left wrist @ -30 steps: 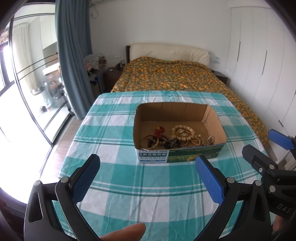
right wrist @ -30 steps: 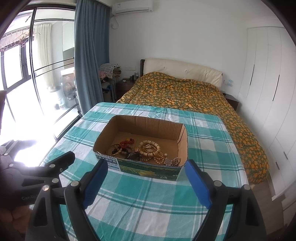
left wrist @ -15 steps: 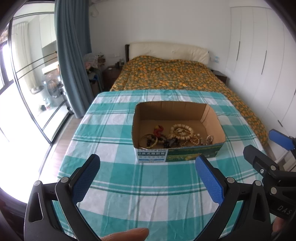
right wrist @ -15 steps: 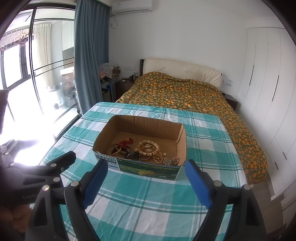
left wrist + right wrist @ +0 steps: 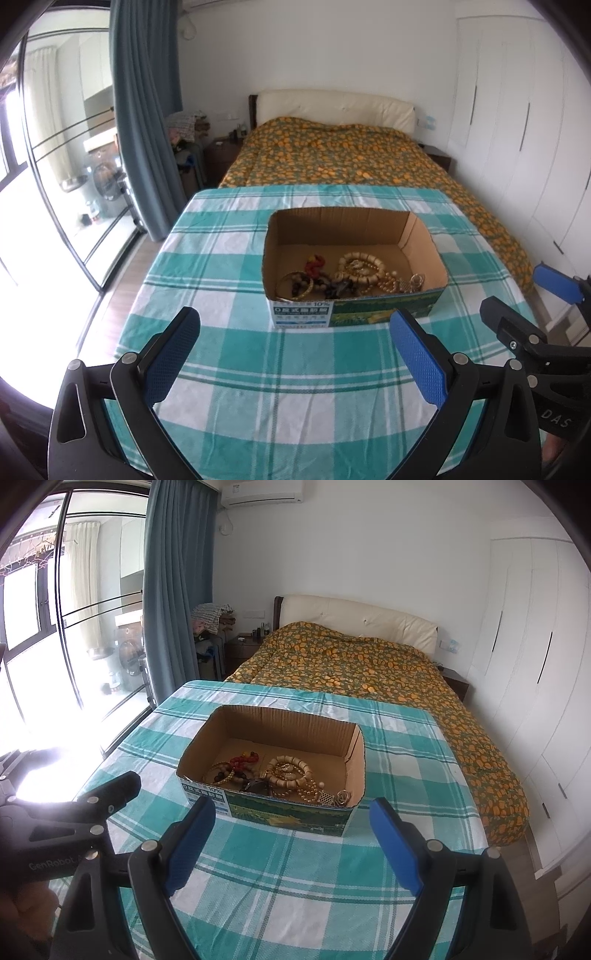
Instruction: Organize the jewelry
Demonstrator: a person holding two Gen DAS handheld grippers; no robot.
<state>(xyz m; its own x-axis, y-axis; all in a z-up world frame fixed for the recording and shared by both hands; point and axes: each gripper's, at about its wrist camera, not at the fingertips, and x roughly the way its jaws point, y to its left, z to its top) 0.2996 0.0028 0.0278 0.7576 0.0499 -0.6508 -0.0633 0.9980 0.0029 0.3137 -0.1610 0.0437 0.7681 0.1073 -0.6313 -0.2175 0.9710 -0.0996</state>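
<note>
Right now, scene: a cardboard box [image 5: 354,258] is sitting on the desk [image 5: 229,266], which is wearing a green-and-white checked cloth.
Jewelry: a tangle of jewelry [image 5: 351,277] is lying inside the box, crowded toward its near wall; a cream bead bracelet [image 5: 290,771], a gold bangle [image 5: 295,286] and red beads [image 5: 243,760] are showing among it.
Left gripper: the left gripper [image 5: 295,354] is hovering over the desk in front of the box, its blue pads spread wide and gripping nothing.
Right gripper: the right gripper [image 5: 291,838] is hanging beside it, facing the box's near wall, pads likewise wide apart and bare.
Behind: a bed [image 5: 340,162] with an orange-patterned cover is standing just past the desk.
</note>
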